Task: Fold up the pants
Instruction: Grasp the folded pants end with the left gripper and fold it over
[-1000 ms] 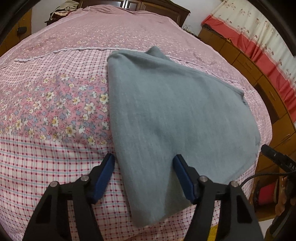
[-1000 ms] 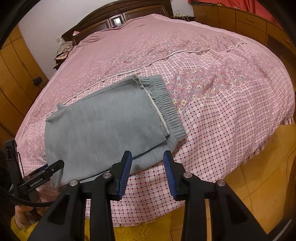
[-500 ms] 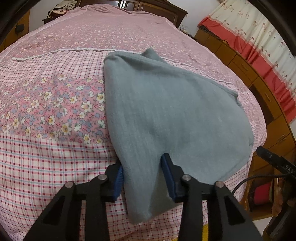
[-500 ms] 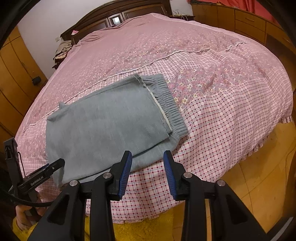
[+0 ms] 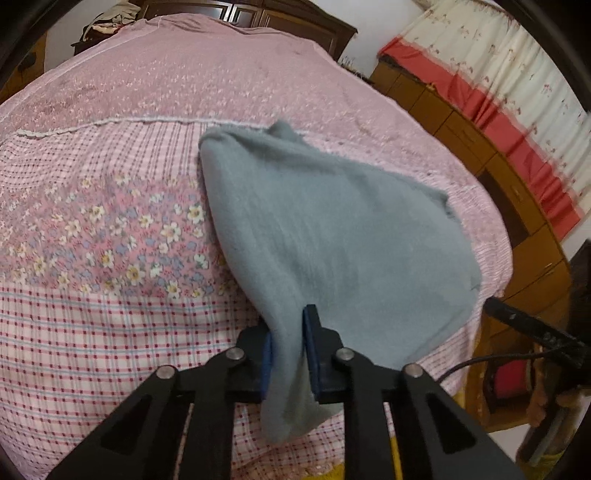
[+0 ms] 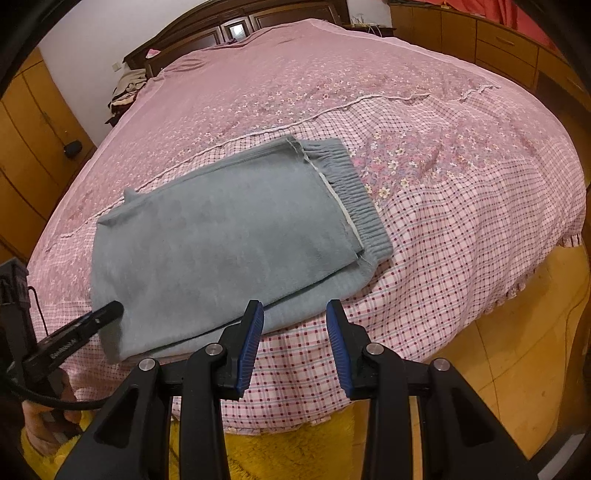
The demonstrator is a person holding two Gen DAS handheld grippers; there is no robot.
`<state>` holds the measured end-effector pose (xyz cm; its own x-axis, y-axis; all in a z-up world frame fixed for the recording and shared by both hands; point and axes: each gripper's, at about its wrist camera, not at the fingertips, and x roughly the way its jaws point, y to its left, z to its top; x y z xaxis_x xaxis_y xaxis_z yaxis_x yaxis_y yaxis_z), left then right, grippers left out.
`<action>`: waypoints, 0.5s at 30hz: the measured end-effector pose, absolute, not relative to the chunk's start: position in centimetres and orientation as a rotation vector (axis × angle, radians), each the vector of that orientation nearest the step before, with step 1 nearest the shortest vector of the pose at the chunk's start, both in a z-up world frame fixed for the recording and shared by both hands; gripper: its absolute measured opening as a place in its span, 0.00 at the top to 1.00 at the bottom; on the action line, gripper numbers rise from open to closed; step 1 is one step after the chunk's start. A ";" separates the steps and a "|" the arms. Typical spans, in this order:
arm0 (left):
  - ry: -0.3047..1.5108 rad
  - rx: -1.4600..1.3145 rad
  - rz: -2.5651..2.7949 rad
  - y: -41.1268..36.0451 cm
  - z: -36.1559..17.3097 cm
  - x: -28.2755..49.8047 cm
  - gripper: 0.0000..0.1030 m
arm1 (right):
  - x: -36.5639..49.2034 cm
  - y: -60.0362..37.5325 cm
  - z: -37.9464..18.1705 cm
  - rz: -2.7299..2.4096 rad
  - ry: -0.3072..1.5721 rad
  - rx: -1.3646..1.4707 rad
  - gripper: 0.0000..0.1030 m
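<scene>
Grey folded pants (image 5: 332,240) lie on the pink bed, near its front edge. My left gripper (image 5: 288,347) holds their near left corner: its jaws are closing, and the blue pads (image 5: 309,343) pinch a bunched ridge of grey fabric that hangs below them. In the right wrist view the pants (image 6: 221,229) show their ribbed waistband (image 6: 354,199) at the right end. My right gripper (image 6: 293,332) hovers open just above the pants' near edge, with nothing between its fingers. A part of the left gripper (image 6: 74,332) shows at the pants' left corner.
The bed cover (image 5: 92,221) is pink with checks and flowers. A dark headboard (image 6: 236,26) stands at the far end, wooden cabinets (image 5: 480,147) and a red-and-cream curtain (image 5: 517,92) to the right. A yellow rug (image 6: 295,454) and wooden floor (image 6: 517,350) lie below the bed's edge.
The left jaws have drawn together around the pants' near corner, bunching the fabric between the pads. The right gripper has stayed where it was, equally open.
</scene>
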<state>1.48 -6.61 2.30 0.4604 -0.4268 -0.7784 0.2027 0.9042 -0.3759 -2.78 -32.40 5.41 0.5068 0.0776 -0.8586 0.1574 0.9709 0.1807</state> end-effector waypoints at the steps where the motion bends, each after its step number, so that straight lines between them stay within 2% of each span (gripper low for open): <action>1: 1.019 -0.248 -0.399 -6.5 2.6 1.4 0.86 | -2.8 -32.4 5.5 -0.049 1.039 0.249 0.65; 15: 0.886 -0.130 -0.498 -9.3 9.3 0.0 0.87 | -3.9 -33.9 6.1 -0.067 1.011 0.290 0.65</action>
<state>0.02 -9.26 9.34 0.5274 -0.4677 -0.7093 0.3625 0.8789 -0.3100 -3.90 -33.88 6.06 0.5321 0.0782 -0.8431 0.1889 0.9596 0.2083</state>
